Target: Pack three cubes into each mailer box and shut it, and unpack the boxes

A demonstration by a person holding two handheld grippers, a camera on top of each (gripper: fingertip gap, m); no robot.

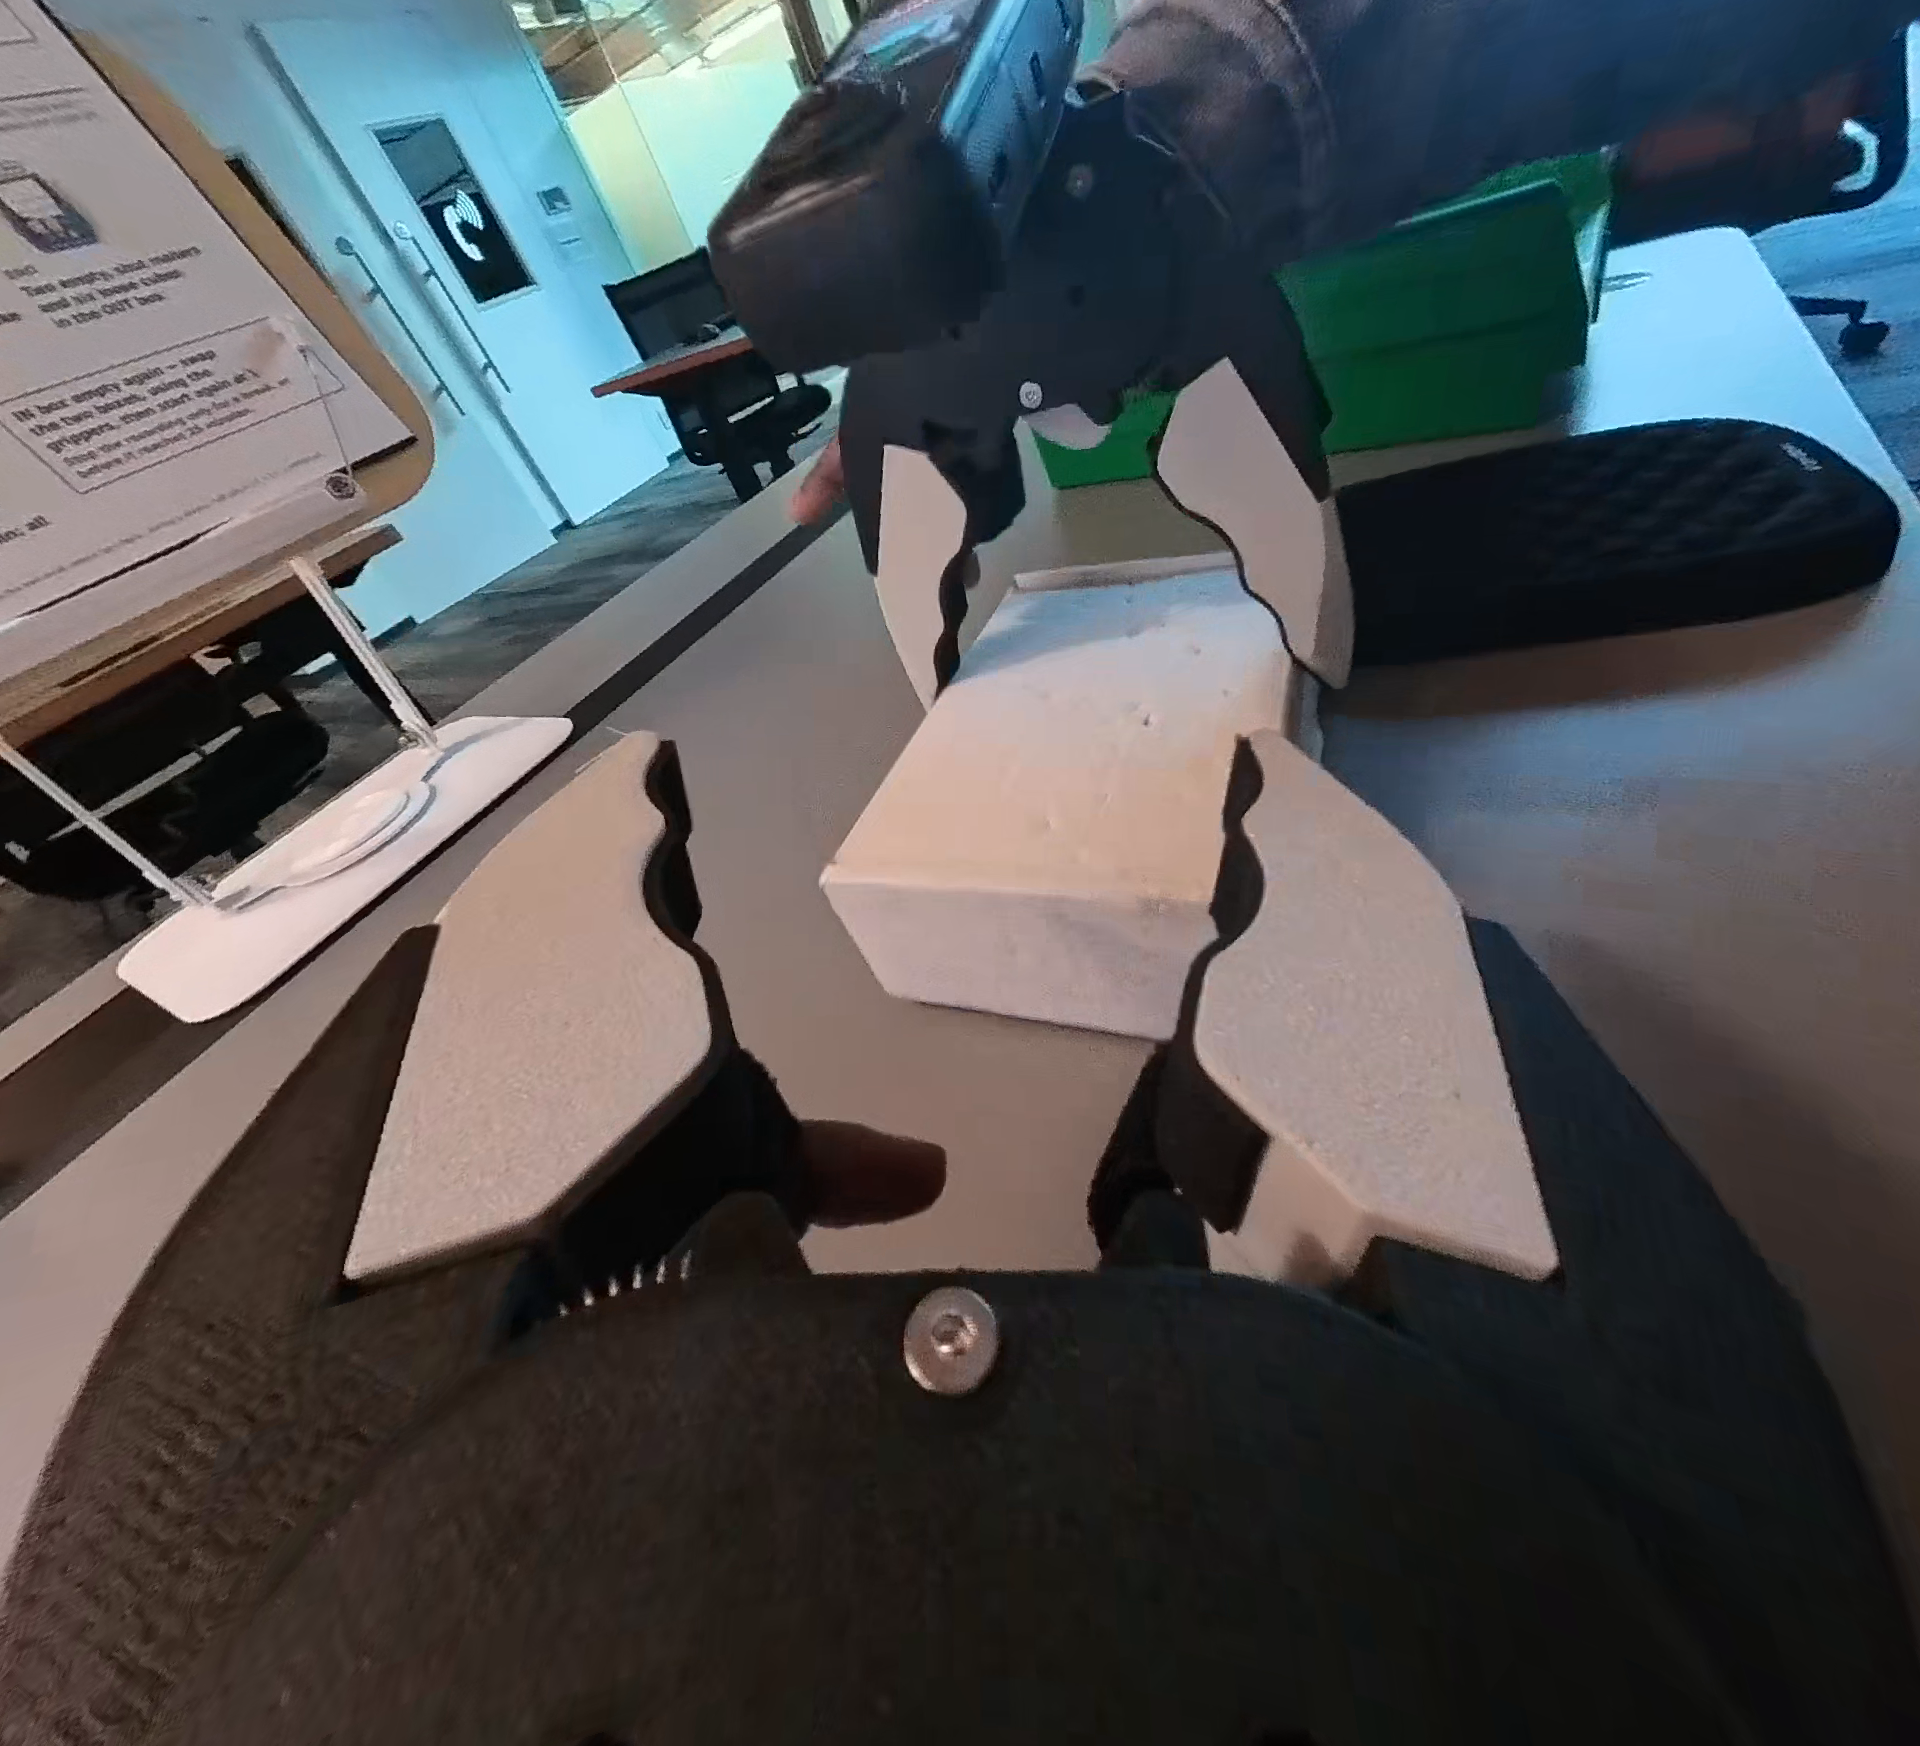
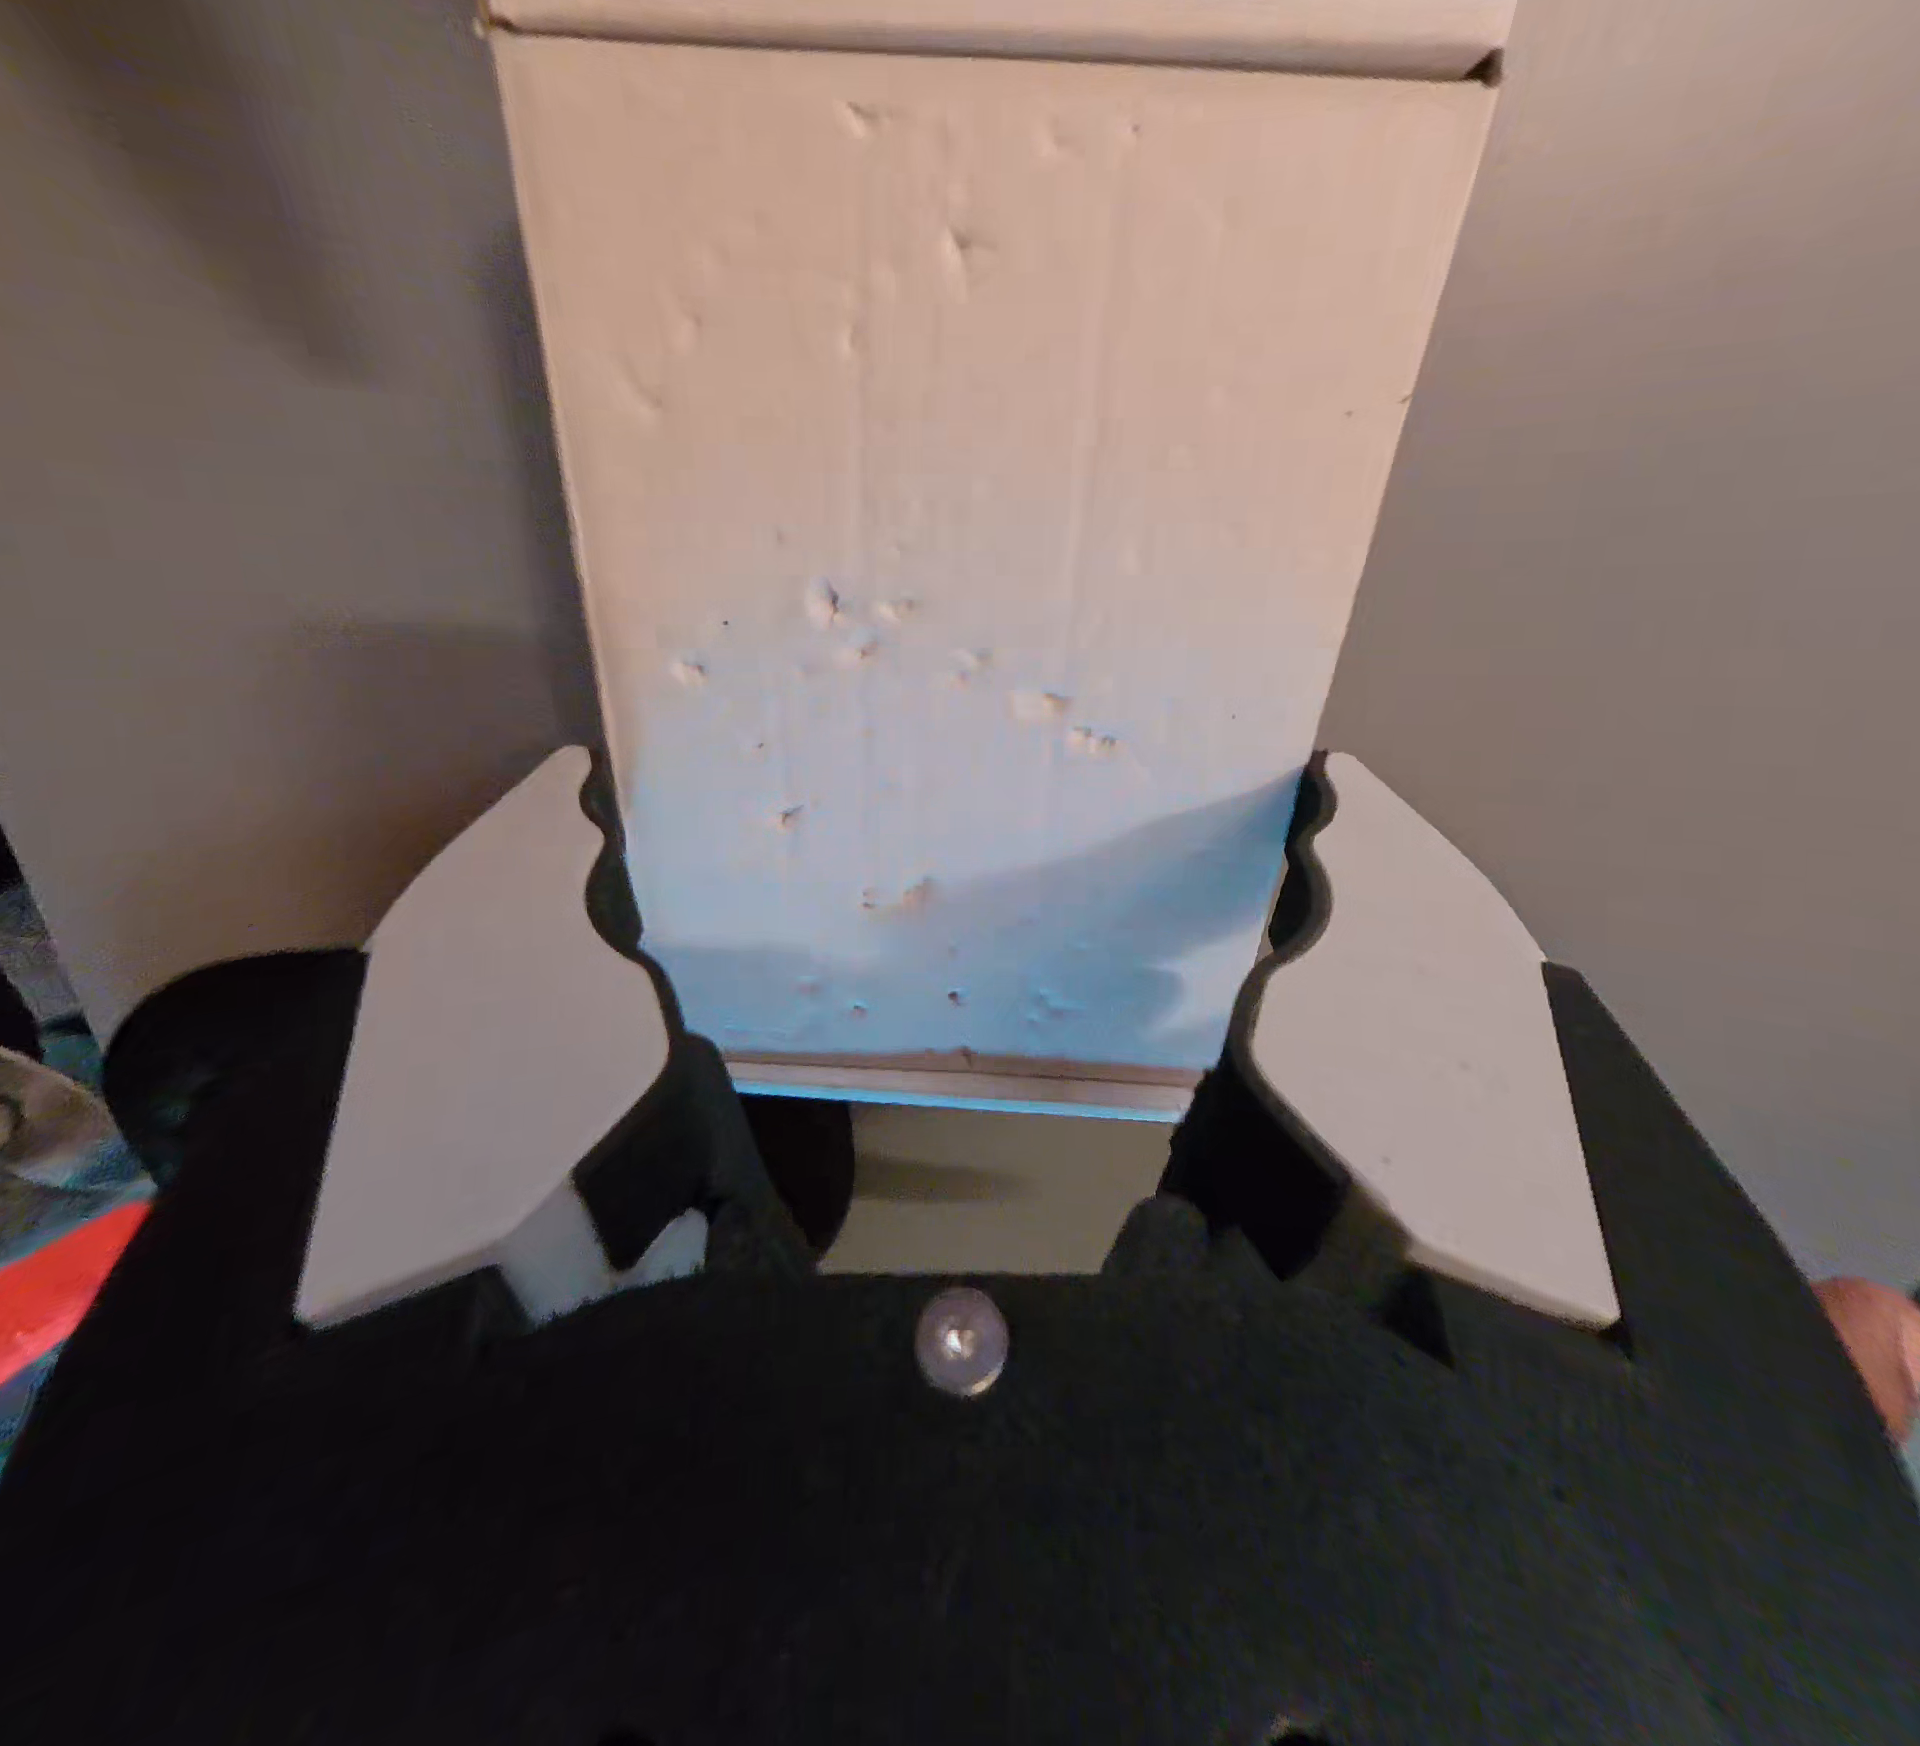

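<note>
Your right gripper [image 2: 951, 865] pinching shut white box [image 2: 956, 470] at its sides, your left gripper [image 1: 951, 823] spread before it, box flat on grey table [image 1: 769, 761].

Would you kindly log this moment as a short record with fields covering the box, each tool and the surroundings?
box: shut white corrugated cardboard mailer box, dented lid, flat on the grey table
right tool: fingers against both sides of the box's end nearest its own camera, gripping it
left tool: open, at the opposite end, right finger close to the box corner, holding nothing
behind box: black padded wrist rest, green plastic bin
left of box: instruction sheet on a wire stand
cubes: none visible
</note>
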